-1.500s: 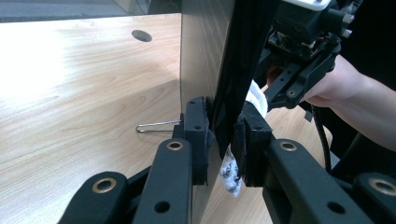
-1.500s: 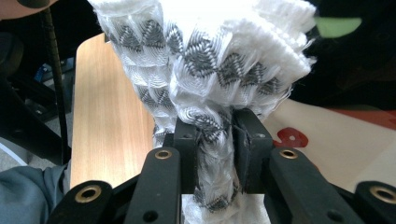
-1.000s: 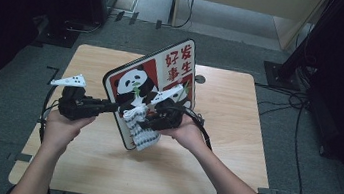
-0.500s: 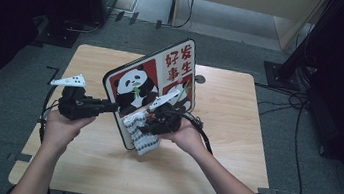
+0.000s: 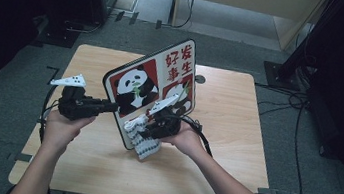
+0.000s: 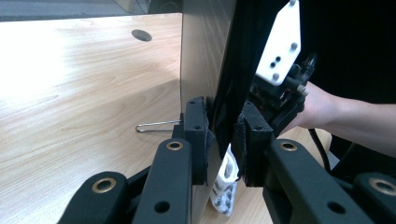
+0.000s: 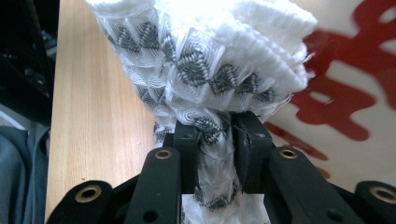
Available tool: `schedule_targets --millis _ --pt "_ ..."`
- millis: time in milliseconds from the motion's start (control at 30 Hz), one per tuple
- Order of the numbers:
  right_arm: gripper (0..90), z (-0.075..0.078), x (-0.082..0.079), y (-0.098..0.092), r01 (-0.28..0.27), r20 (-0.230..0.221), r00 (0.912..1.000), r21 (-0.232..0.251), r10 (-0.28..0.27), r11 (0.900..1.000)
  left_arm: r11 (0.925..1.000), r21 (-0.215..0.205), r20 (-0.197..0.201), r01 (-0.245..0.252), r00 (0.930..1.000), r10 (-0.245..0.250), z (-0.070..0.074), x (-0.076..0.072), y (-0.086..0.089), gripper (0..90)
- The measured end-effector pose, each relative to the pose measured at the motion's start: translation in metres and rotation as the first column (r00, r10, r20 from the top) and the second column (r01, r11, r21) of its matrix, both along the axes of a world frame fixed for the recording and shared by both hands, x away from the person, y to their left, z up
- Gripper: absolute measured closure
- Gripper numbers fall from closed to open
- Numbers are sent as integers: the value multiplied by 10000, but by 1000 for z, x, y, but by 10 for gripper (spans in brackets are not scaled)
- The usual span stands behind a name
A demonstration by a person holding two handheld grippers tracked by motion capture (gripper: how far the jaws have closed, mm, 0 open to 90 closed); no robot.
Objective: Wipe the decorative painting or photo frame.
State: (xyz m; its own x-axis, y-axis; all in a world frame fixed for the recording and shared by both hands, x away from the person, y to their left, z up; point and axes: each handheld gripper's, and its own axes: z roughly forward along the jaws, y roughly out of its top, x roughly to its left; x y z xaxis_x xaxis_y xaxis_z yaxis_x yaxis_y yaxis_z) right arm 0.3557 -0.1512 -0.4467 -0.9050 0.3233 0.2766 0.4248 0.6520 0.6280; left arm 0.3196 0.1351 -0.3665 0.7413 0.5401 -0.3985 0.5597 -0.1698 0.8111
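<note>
A board [image 5: 154, 82] printed with pandas and red characters stands tilted on its lower edge above the wooden table [image 5: 236, 130]. My left gripper [image 5: 113, 105] is shut on the board's left edge; in the left gripper view the pads [image 6: 198, 135] clamp the thin board [image 6: 205, 56] edge-on. My right gripper [image 5: 148, 126] is shut on a bunched white cloth [image 5: 140, 138] with a grey zigzag pattern. In the right gripper view the cloth [image 7: 210, 56] bulges above the closed gripper [image 7: 215, 135] and lies against the printed board face [image 7: 355, 93].
A round cable hole [image 5: 199, 79] sits in the table behind the board. A thin metal wire [image 6: 156, 126] lies on the table by the board's back. Dark cabinets and floor cables [image 5: 304, 109] surround the table.
My right gripper with the cloth has shifted slightly down the board face toward me. The left gripper and the board have kept still.
</note>
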Motion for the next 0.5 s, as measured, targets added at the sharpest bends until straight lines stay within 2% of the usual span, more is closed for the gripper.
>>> schedule_targets --millis 233,500 --pt "744 -7 0 3 -188 -212 9996 -286 182 9994 9999 -106 -103 -16 9999 15 0 1 0 768" --pt "766 7 -2 4 -300 -261 9992 -110 297 9995 9999 -160 -130 -30 9999 28 0 1 1 760"
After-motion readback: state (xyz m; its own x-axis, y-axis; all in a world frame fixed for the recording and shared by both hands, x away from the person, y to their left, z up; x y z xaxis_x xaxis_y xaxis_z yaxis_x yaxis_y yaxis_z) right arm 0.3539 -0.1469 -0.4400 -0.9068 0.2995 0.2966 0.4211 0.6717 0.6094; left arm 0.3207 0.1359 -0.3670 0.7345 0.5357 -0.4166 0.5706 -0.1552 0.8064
